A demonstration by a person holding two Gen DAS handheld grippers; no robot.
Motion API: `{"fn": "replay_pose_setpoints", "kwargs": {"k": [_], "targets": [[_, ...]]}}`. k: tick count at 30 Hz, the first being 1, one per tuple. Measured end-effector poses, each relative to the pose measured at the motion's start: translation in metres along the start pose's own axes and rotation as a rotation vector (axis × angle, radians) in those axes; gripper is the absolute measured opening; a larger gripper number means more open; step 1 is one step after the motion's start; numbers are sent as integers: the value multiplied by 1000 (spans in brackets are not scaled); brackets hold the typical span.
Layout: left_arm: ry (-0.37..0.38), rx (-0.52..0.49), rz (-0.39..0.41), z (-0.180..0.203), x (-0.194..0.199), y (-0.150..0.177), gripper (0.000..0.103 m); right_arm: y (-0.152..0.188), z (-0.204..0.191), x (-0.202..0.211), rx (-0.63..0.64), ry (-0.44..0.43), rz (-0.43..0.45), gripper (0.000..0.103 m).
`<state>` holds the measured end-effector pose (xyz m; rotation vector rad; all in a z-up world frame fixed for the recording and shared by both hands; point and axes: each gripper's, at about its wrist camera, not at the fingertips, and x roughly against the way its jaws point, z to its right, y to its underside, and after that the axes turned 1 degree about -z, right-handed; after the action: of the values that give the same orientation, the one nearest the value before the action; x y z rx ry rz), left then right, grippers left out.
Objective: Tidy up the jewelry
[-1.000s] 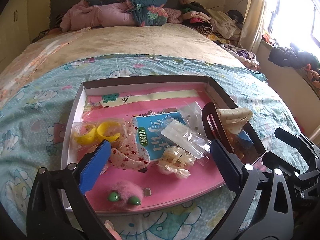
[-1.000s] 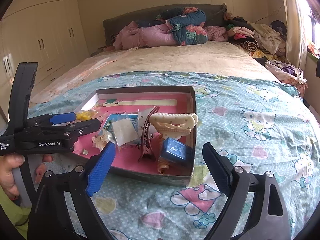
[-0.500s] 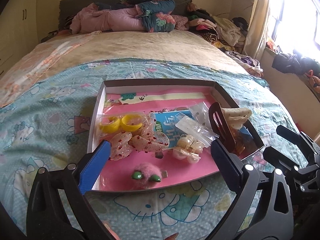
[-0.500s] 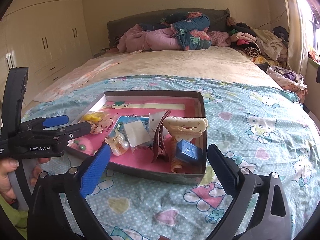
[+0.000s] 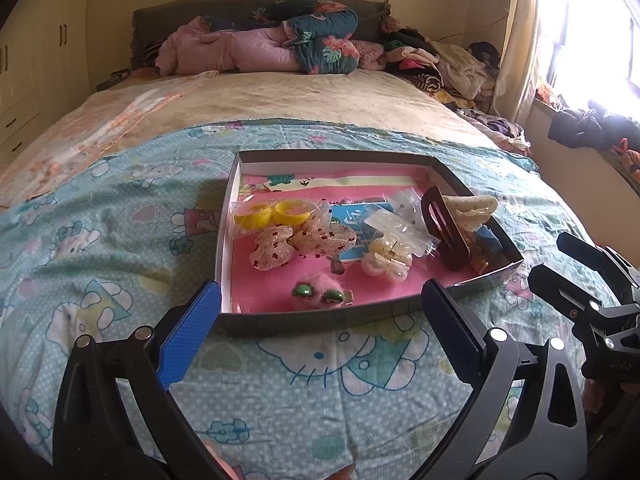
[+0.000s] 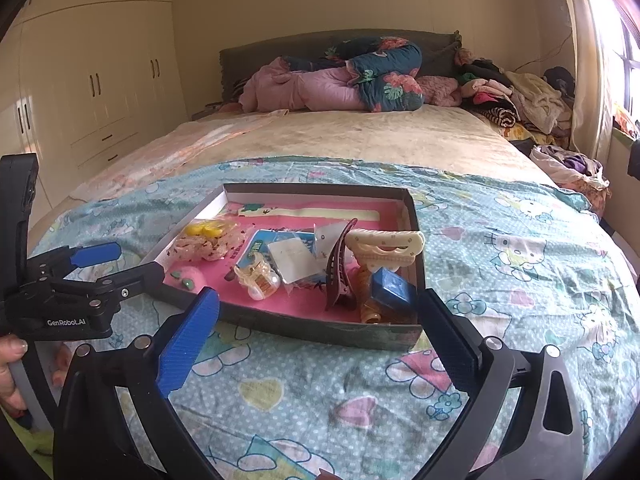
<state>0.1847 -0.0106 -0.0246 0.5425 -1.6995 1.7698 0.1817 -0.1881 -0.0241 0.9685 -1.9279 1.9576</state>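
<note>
Resting on a bed covered with a light blue cartoon-cat blanket point(image 5: 100, 240), a shallow cardboard tray point(image 5: 320, 322) with a pink floor holds a jumble of hair accessories and small jewelry packets. Both tools hover over the blanket just short of the tray's near wall, neither touching anything. The left tool point(image 5: 320, 320) has its jaws spread wide and holds nothing; the right tool point(image 6: 318, 322) is likewise spread wide and holds nothing. From the left tool, the tray lies straight ahead and slightly right, its long axis running left to right. Nearest that tool, just inside the near wall, sits a fluffy pink clip with green eyes point(image 5: 318, 294). Behind it lie speckled translucent clips point(image 5: 302, 242) and, farther left, a bag of yellow rings point(image 5: 272, 216). A cream pearl clip point(image 5: 386, 260) sits near the middle, beside clear packets point(image 5: 396, 224) over a blue card point(image 5: 354, 226). At the tray's right end, a dark maroon claw clip point(image 6: 340, 264) stands tilted on edge, leaning against a cream claw clip point(image 6: 386, 244), with a small blue box point(image 6: 394, 286) in the near right corner. The right tool faces that right end most directly, so it is probably the nearer one for the claw clips and box, while the left tool is better placed for the fluffy clip and items on the left.
</note>
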Motion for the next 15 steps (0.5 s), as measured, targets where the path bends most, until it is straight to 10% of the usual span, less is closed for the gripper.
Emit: {"fn": "replay_pose_setpoints", "kwargs": {"k": [15], "targets": [[-9, -17, 67, 12, 28, 29, 92, 31, -4, 29, -5, 29, 43, 97]]}}
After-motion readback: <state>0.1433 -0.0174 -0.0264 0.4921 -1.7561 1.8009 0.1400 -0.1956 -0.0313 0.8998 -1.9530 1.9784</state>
